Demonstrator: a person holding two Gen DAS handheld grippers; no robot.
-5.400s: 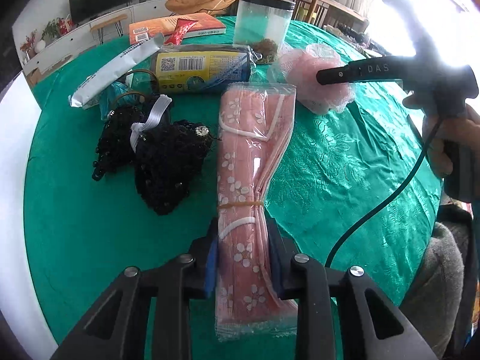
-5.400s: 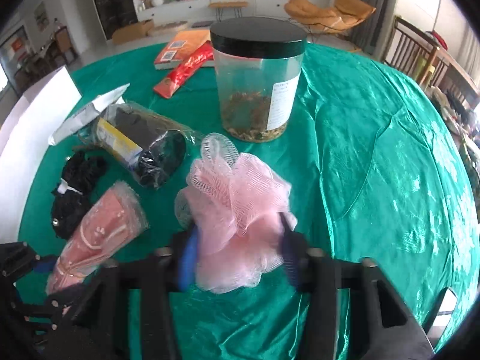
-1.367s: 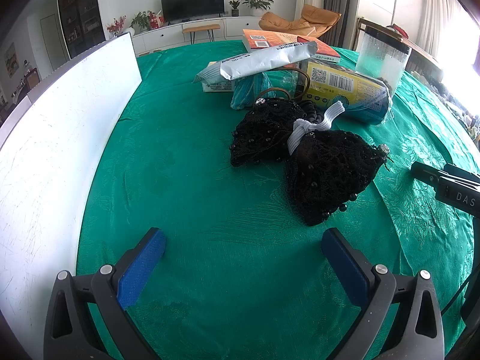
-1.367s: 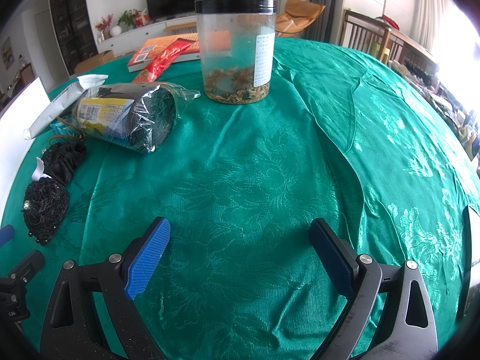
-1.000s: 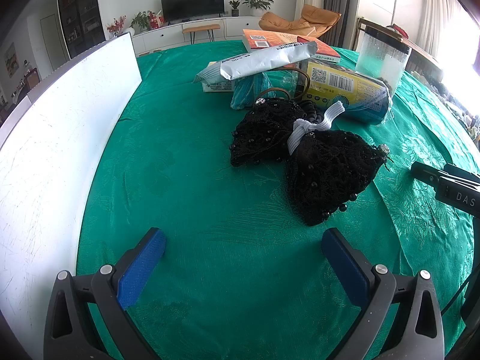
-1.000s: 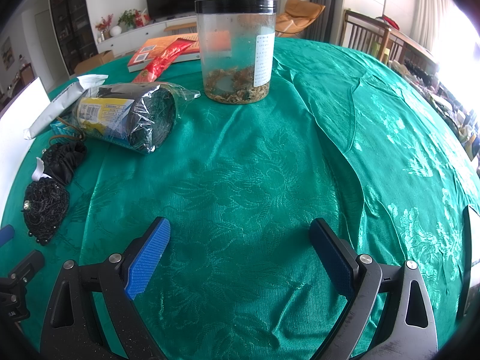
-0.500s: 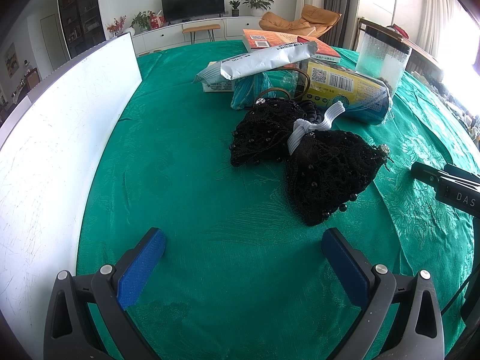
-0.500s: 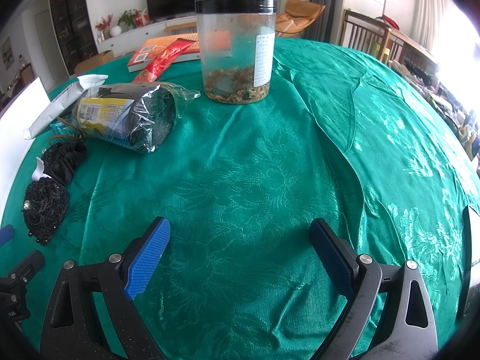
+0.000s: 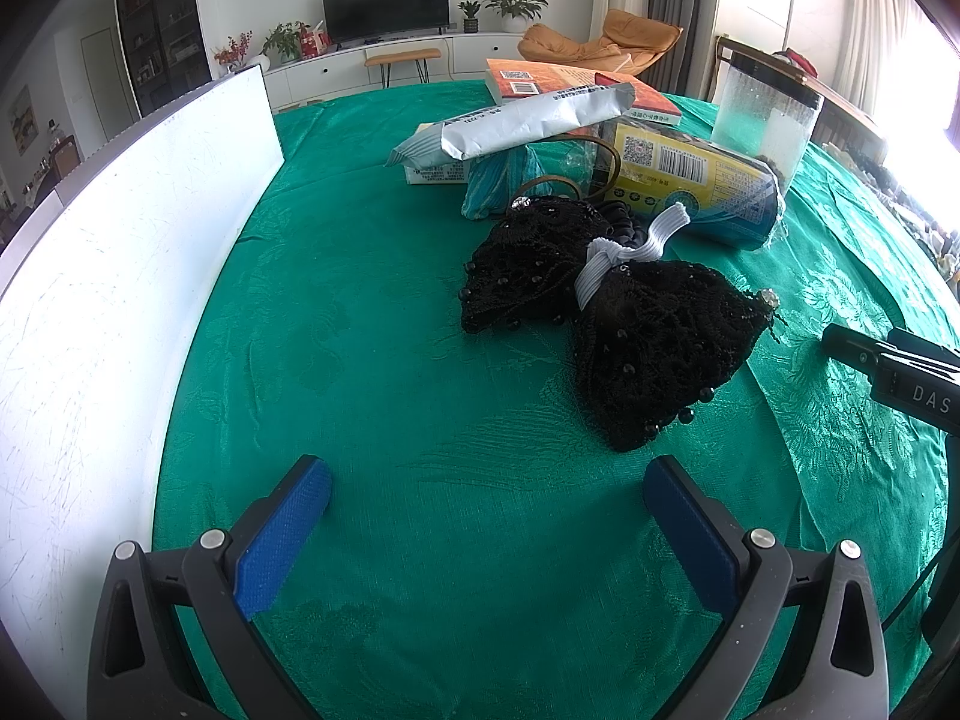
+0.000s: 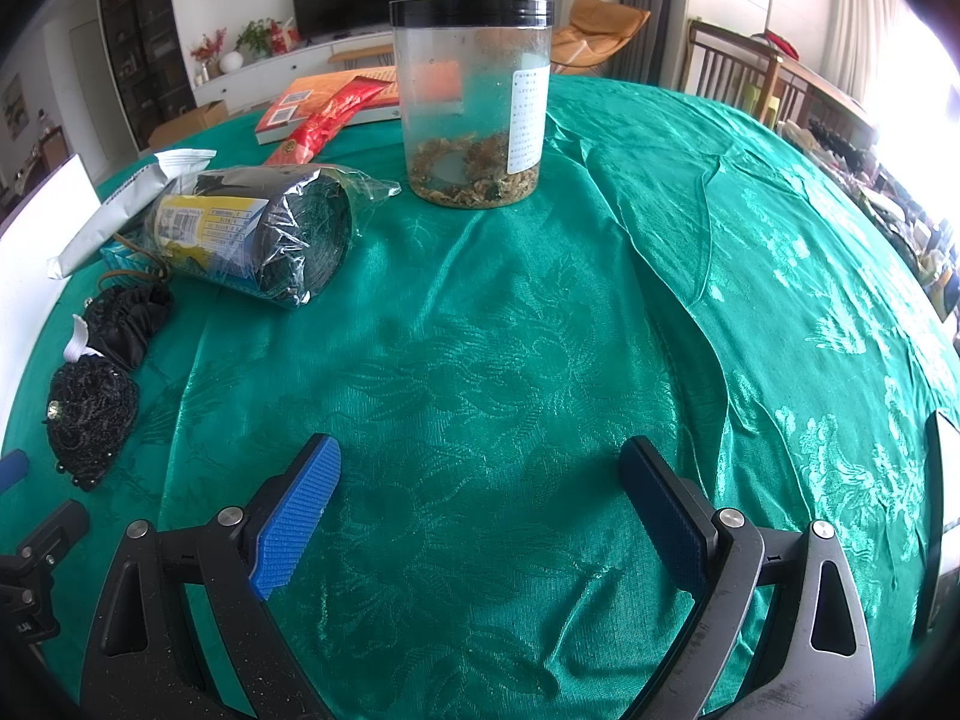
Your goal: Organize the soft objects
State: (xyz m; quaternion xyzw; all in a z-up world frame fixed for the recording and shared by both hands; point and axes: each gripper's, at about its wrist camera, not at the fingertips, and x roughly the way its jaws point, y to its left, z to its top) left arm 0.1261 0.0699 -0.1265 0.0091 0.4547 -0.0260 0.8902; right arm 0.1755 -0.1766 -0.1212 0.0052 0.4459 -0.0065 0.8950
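The black beaded lace bundle, two dark lumps tied together by a white elastic band, lies on the green tablecloth toward the side where a white board stands along the table's edge. In the left wrist view it sits ahead of the left gripper and off to its right, the nearer lump just beyond the right fingertip but not touching it. The left gripper is spread wide, its blue pads over bare cloth, with nothing between them.

In the right wrist view the same bundle lies far to the left, well apart from the right gripper. That gripper is likewise spread wide and empty, its pads above plain cloth near the table's near edge.

Behind the bundle, touching or nearly so, rests a yellow-labelled roll in clear plastic, lying on its side. Next to it lies a teal packet with a long silver-grey pouch propped across the top. Farther back are an orange book and a red sachet. A clear jar with a black lid stands upright toward the table's middle, dried bits at its bottom.
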